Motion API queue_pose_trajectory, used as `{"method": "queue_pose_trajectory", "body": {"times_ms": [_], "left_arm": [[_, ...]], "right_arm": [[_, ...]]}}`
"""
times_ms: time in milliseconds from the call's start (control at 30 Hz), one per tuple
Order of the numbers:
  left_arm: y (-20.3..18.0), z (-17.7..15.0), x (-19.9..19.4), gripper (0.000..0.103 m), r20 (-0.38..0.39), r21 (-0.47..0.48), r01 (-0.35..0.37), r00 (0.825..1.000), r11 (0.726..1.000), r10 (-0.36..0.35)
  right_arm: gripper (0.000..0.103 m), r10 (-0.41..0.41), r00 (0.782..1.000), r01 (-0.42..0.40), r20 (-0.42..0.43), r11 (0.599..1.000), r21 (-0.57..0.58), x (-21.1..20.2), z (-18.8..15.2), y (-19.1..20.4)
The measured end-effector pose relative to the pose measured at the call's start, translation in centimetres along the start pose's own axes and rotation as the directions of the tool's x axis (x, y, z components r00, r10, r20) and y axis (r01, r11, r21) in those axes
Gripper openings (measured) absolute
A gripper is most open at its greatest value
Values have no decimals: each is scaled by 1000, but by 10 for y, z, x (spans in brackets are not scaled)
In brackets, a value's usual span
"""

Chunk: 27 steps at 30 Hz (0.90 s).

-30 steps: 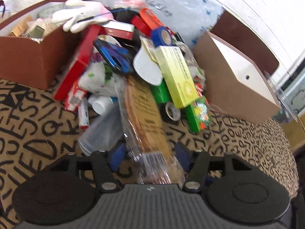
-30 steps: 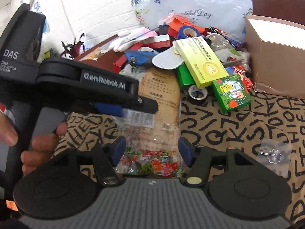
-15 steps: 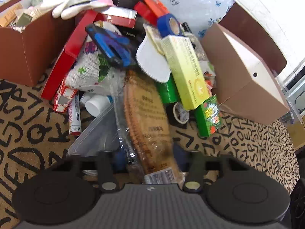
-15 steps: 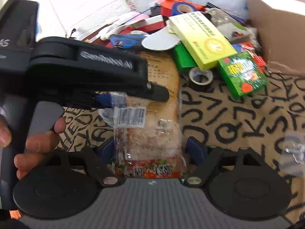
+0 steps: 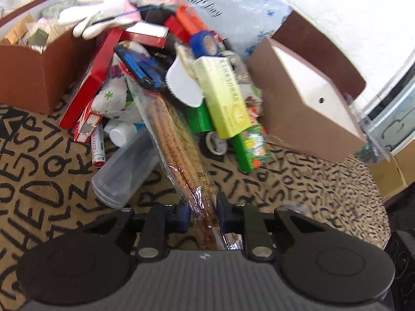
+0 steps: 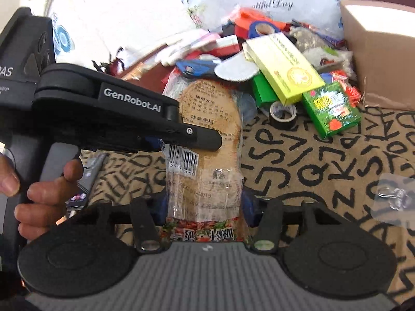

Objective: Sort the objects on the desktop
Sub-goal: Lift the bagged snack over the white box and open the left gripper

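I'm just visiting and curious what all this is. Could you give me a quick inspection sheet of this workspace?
Surface: tan cloth with black letters.
Job's things: clear packet of brown insoles; heap with yellow box, green box, blue tape roll, white glove.
Clutter: brown boxes left and right.
Grippers: left gripper and right gripper both closing, the packet between their jaws.
Cables: nothing seen.
Surroundings: white wall.

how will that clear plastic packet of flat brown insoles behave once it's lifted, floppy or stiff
The insole packet is long, thin and flat, so its unsupported end will probably sag. Its glossy, crinkled wrapper looks slippery. Both the left tongs and right tongs are closing on it, which should limit drooping.
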<state>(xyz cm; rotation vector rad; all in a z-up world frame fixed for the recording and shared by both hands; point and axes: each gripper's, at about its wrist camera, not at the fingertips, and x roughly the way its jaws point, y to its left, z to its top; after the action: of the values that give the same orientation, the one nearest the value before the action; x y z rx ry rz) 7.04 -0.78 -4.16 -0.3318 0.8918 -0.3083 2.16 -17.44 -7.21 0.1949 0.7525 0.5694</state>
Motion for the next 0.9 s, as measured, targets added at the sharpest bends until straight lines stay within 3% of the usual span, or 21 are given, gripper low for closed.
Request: {"method": "queue_pose_trajectory", "body": {"times_ms": [200,400,700,800,900], "left_arm": [[-40,5,-24,20,90,103,61,993,993,-71],[-87,37,-17,20,135,209,151,974,966,-181],[-154,124,49,20,107,257,282,942,924,-318],[-169,144,77,20,82,274,301,939,913,-334],[-172,162,111,20,48,238,311,943,920,-331]], "right_arm": [[51,-12,995,13,98,1000,-14,-41,7,3],[50,-101,968,107,231,994,-14,-73,28,-14],[50,-310,880,333,359,943,-2,-81,97,-71],[50,-358,862,374,359,927,27,-75,121,-98],[49,-390,854,391,344,918,71,-66,144,-127]]}}
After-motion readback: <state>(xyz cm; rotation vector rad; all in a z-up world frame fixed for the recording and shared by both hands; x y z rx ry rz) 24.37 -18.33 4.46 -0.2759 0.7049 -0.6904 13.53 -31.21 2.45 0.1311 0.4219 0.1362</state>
